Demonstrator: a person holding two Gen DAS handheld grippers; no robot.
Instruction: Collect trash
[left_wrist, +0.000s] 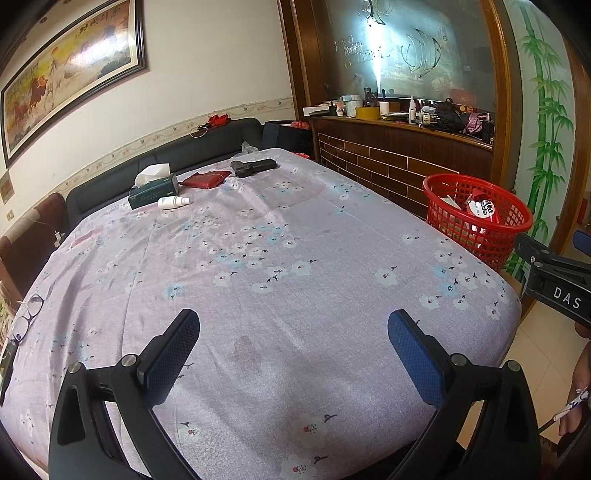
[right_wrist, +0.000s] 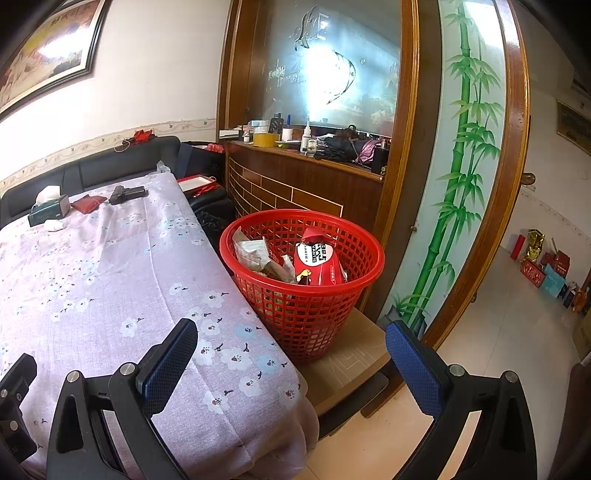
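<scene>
A red mesh basket (right_wrist: 306, 291) (left_wrist: 476, 221) stands on a cardboard box beside the table's right edge. Inside it lie a red snack wrapper (right_wrist: 319, 262) and several crumpled packets (right_wrist: 255, 253). My right gripper (right_wrist: 291, 350) hangs open and empty over the table's near right corner, just in front of the basket. My left gripper (left_wrist: 293, 347) is open and empty above the near part of the flowered tablecloth (left_wrist: 277, 266). The right gripper's body (left_wrist: 557, 280) shows at the right edge of the left wrist view.
At the table's far end lie a green tissue box (left_wrist: 155, 190), a white bottle (left_wrist: 173, 202), a red pouch (left_wrist: 203, 179) and a black object (left_wrist: 255, 167). Glasses (left_wrist: 26, 314) sit at the left edge. A cluttered wooden counter (left_wrist: 402, 122) and tiled floor (right_wrist: 517, 314) lie to the right.
</scene>
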